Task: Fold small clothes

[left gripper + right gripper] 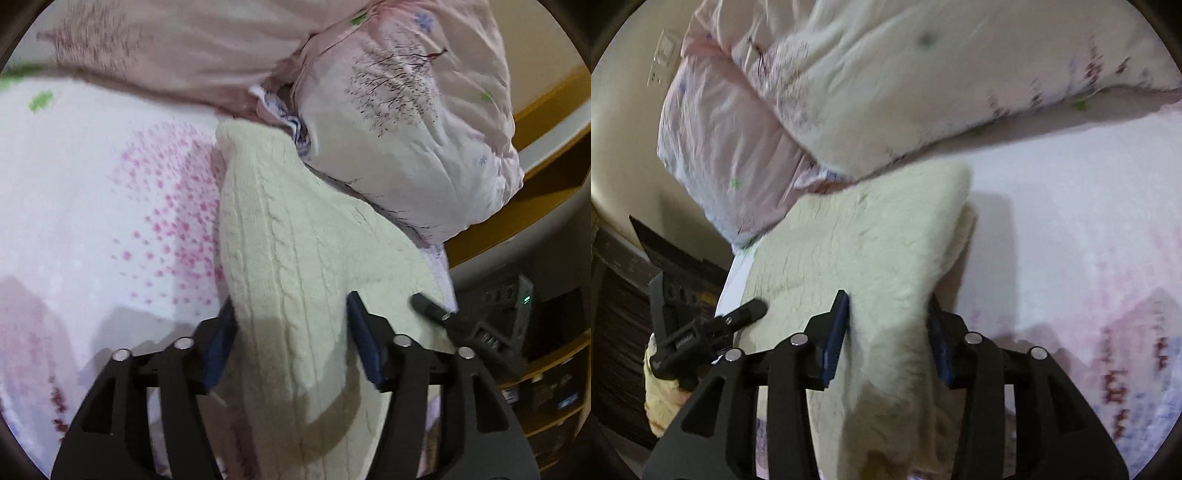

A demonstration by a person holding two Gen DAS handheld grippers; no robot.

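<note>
A cream cable-knit sweater [295,240] lies on a white sheet with pink dots [92,192]. My left gripper [291,314] is open, its blue pads [364,339] on either side of a fold of the knit. In the right wrist view the sweater [857,251] looks blurred, with an edge folded over at the right. My right gripper [890,314] is open too, with knit passing between its blue pads [836,328]. Each view shows the other gripper at the sweater's edge: the right one in the left view [432,306], the left one in the right view [746,312].
A rumpled pink quilt [406,122] is piled along the far side of the bed, touching the sweater's far end; it also shows in the right wrist view [849,92]. Wooden shelves [554,398] stand beside the bed. A wall with a switch plate [663,59] is at left.
</note>
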